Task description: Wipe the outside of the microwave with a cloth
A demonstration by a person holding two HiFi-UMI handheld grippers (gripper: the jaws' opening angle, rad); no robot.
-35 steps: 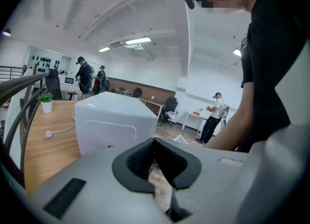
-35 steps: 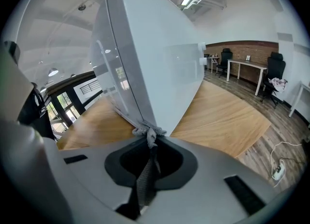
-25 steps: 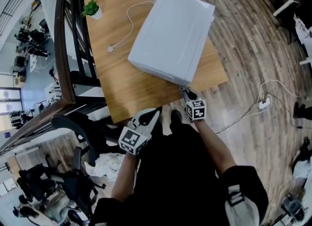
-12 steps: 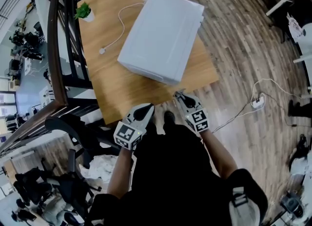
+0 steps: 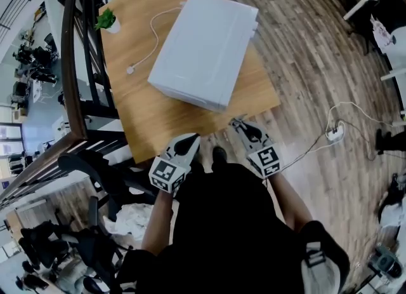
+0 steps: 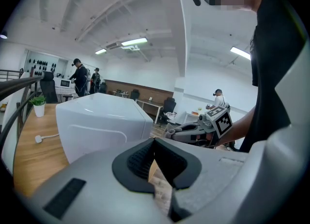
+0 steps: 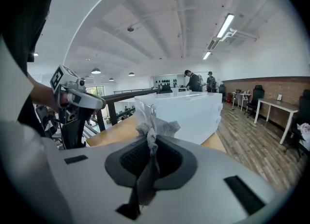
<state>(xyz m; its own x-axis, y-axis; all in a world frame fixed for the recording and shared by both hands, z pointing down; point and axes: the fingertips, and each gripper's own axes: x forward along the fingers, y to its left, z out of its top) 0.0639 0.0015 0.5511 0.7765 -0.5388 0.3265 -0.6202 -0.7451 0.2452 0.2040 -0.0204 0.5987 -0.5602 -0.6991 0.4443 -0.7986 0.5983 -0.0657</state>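
While the right gripper (image 7: 151, 143) has its jaws pressed together on a grey cloth (image 7: 154, 130), the left gripper (image 6: 155, 143) holds nothing: its jaws meet at the tips, and only a sliver of wood shows through the narrow slot behind them. The cloth is pinched between the dark pads. A crumpled tuft of it stands up past the jaw tips and a thin strip trails back toward the camera.

Straight ahead of the right jaws, beyond the tuft and clear of it, stands the white microwave (image 7: 186, 112) on the wooden desk (image 5: 165, 118). From the left gripper view the same microwave lies ahead and to the left of the jaws, also apart from them, with the right gripper and its marker cube off to the right.

Seen from the head view, both grippers hover just off the near edge of the desk. The left one is in front of the person's dark clothing, and the right one is over the plank floor (image 5: 317, 64), near the microwave's closest corner but not touching it. The microwave sits askew on the desk. A white cable (image 5: 154, 32) loops from its far end across the desk top to a loose plug, and a small potted plant (image 5: 106, 18) stands at the far left corner.
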